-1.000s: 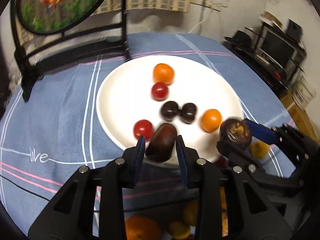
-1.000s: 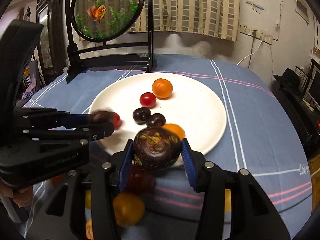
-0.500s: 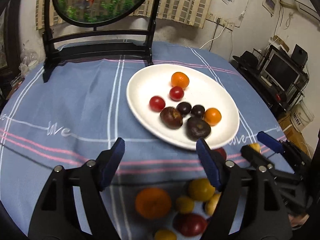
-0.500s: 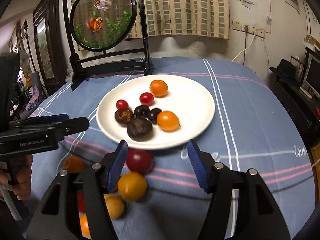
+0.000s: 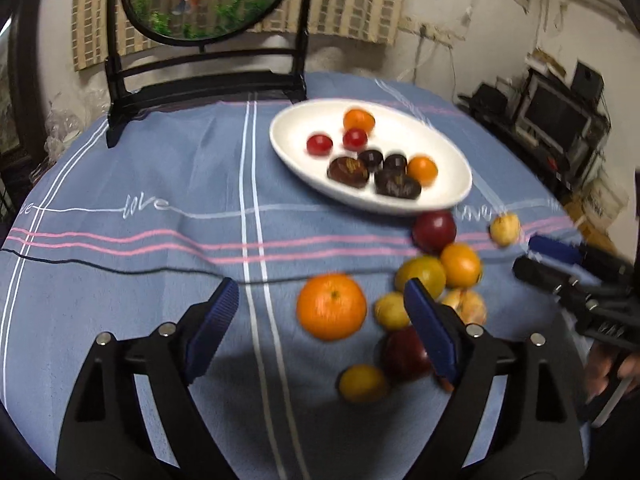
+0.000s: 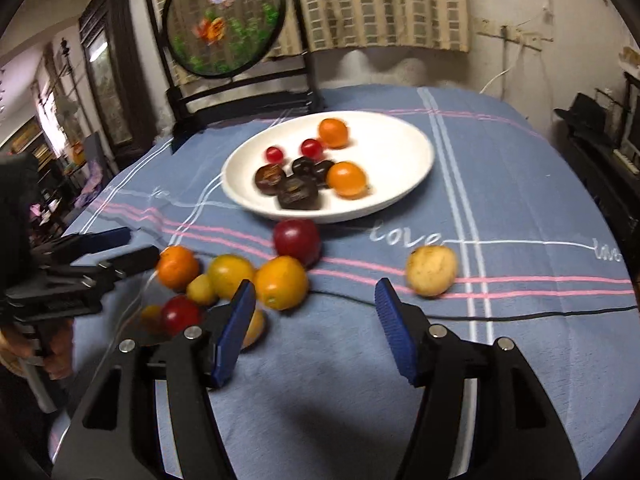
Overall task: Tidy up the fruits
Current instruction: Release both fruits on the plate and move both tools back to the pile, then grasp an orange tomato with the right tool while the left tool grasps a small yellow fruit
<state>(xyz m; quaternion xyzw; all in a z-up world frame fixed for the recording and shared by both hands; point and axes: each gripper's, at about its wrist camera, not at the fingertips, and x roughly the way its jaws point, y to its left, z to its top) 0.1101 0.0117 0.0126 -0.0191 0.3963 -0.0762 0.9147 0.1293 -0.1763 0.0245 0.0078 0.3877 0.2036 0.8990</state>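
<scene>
In the left wrist view, my left gripper [image 5: 316,320] hangs spread wide and empty at the bottom of the frame, over the large orange [image 5: 331,306] on the blue tablecloth [image 5: 120,280]. The loose fruit huddles at lower right, touching one another, below the white plate [image 5: 460,192] at upper centre. I judge a careless closing could nudge the orange into the yellow fruit [image 5: 390,310] just beside it and set the cluster rolling. The orange is nearly round, with no real long axis; its stem dimple faces up toward the camera.

In the right wrist view, my right gripper [image 6: 314,324] is likewise released, holding nothing. The pale yellow fruit [image 6: 431,270] sits apart at centre right, near the pink stripes. Being round, it could roll away if clipped by one finger.
</scene>
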